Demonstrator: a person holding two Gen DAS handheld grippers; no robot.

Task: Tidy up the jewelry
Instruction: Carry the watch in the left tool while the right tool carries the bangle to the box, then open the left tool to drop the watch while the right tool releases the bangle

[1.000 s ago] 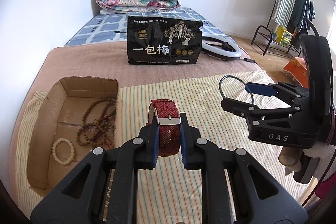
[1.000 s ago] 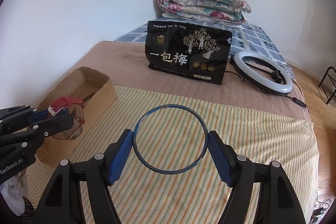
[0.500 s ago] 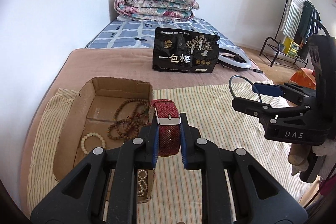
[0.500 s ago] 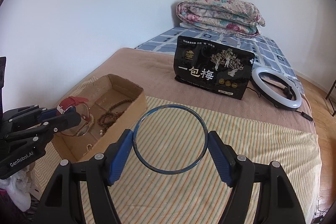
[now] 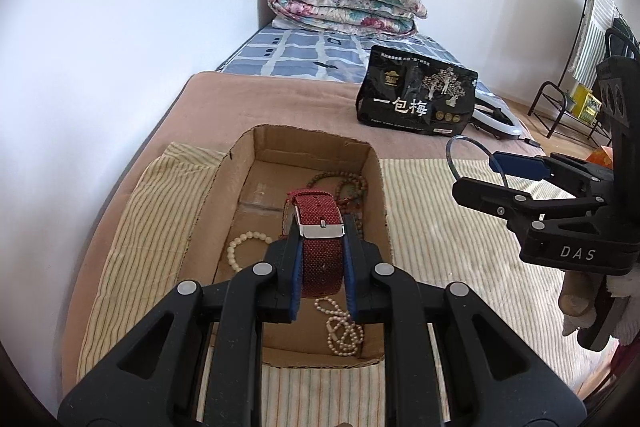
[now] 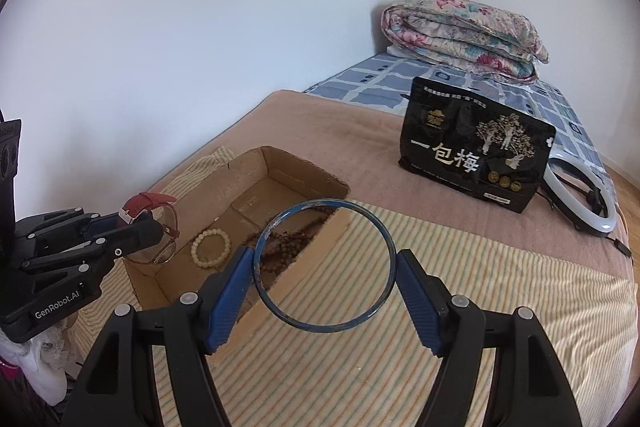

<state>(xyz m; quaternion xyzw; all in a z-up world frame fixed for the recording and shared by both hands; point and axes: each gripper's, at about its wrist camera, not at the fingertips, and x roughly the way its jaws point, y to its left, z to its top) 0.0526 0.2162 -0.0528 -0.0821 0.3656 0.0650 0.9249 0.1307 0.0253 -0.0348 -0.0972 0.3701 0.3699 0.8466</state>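
My left gripper (image 5: 321,269) is shut on a red strap watch (image 5: 319,223) and holds it above the open cardboard box (image 5: 224,187). The box holds a cream bead bracelet (image 5: 240,247), brown bead strings (image 5: 344,187) and a white pearl chain (image 5: 340,327). My right gripper (image 6: 325,275) is shut on a thin blue bangle (image 6: 280,307), held in the air just right of the box (image 6: 304,167). In the right wrist view the left gripper (image 6: 132,227) with the watch (image 6: 146,203) hangs over the box's near end. The right gripper (image 5: 516,167) with its bangle (image 5: 454,147) shows at the right of the left wrist view.
The box sits on a striped cloth (image 6: 500,287) over a brown blanket (image 5: 280,99) on a bed. A black snack bag (image 6: 472,155) stands behind, with a ring light (image 6: 580,195) beside it and a folded quilt (image 5: 344,3) at the wall. A clothes rack (image 5: 592,27) stands far right.
Both grippers have moved left toward the box. The watch, earlier over the striped cloth, now hangs over the box. The bangle has come near the box's right wall.
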